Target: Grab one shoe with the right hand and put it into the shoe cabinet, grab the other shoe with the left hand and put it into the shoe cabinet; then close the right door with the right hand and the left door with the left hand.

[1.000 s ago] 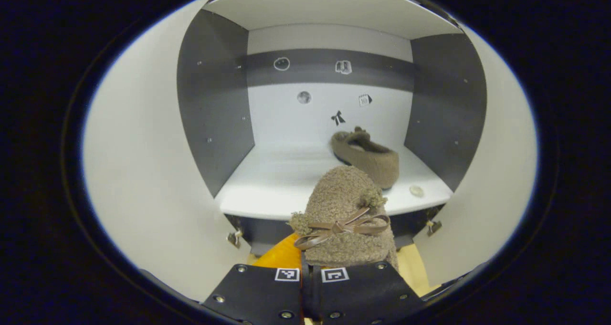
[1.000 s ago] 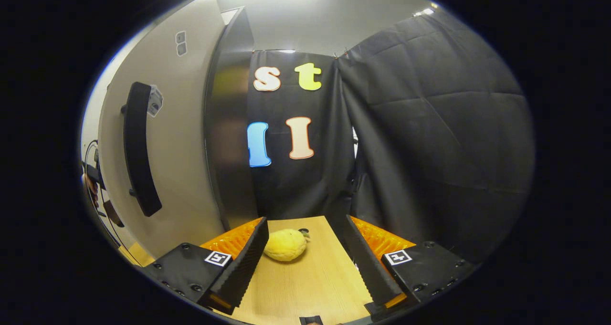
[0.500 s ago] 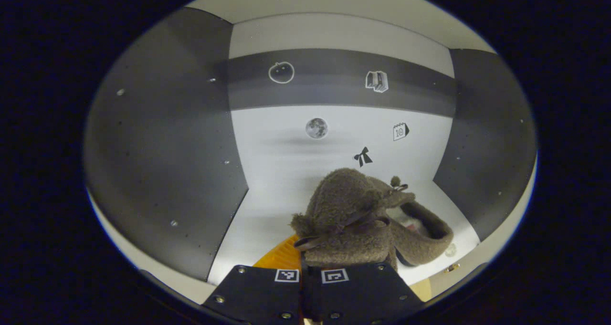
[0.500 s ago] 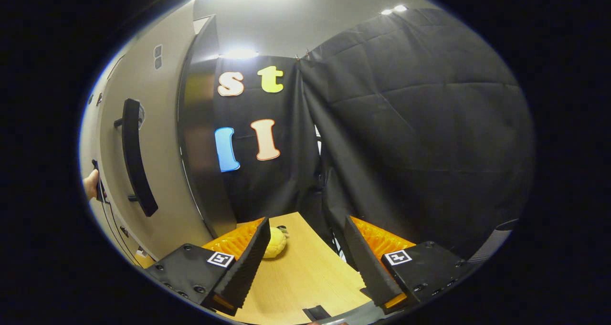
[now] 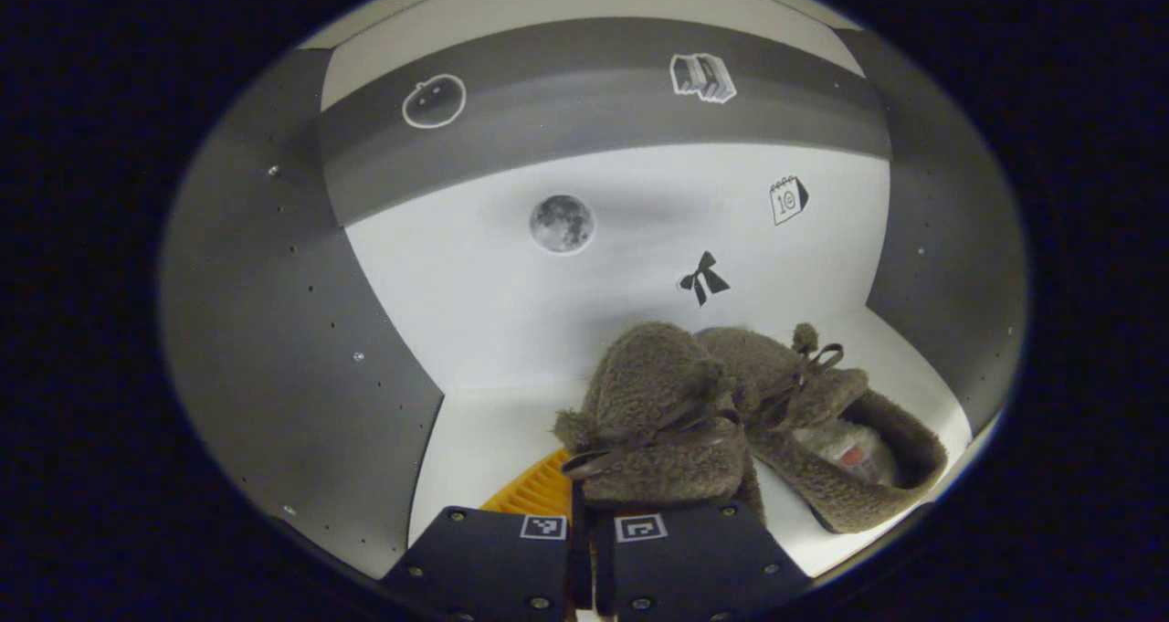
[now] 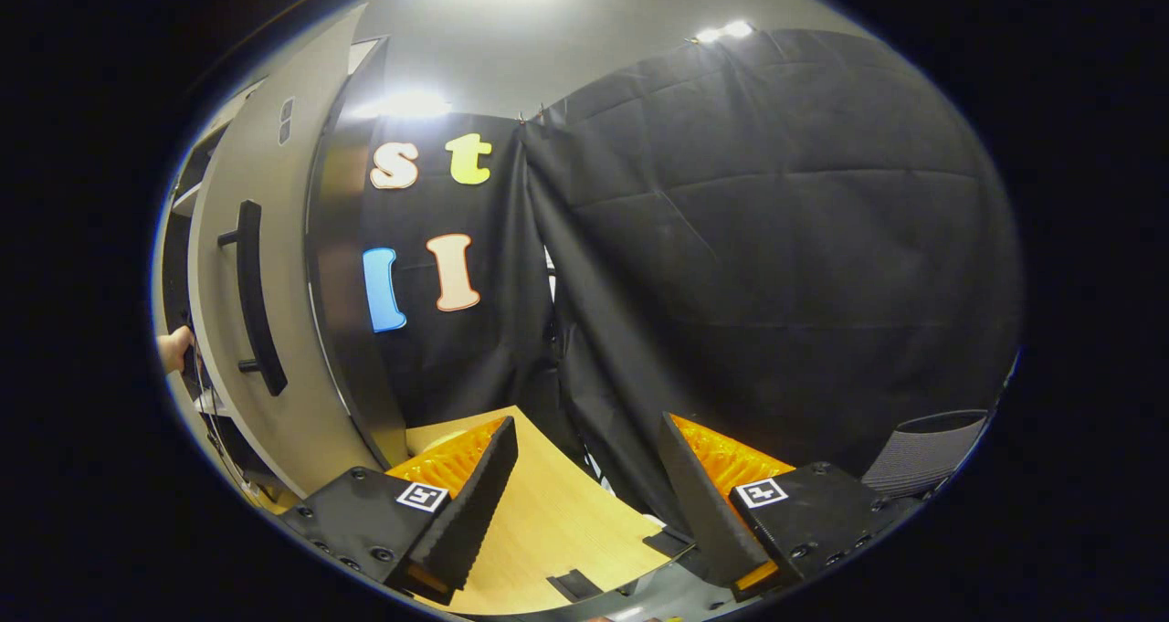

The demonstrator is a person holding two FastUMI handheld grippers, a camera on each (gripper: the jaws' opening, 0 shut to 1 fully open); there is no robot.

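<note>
Between the fingers of the left gripper (image 5: 584, 503) sits the second shoe (image 5: 659, 421), a fuzzy brown slipper with a bow, pinched at its near end and carried well inside the shoe cabinet (image 5: 274, 330). Whether its sole already rests on the white shelf (image 5: 484, 430) cannot be told. Just beside it, touching or nearly so, lies the first shoe (image 5: 840, 439) on the shelf's right part, opening toward the camera — that half of the job looks done. Farther back, the cabinet's rear panel carries small stickers.

In the right gripper view, the right gripper (image 6: 584, 503) hangs with its fingers spread wide and nothing between them, over a wooden table (image 6: 548, 531). Beyond it to the left stands the right door (image 6: 274, 311) with its dark handle (image 6: 251, 298), swung open. A hand (image 6: 173, 348) shows at the far left edge.

By my judgement the task is near halfway: left are the release of this slipper, then both doors — right first, left after.
</note>
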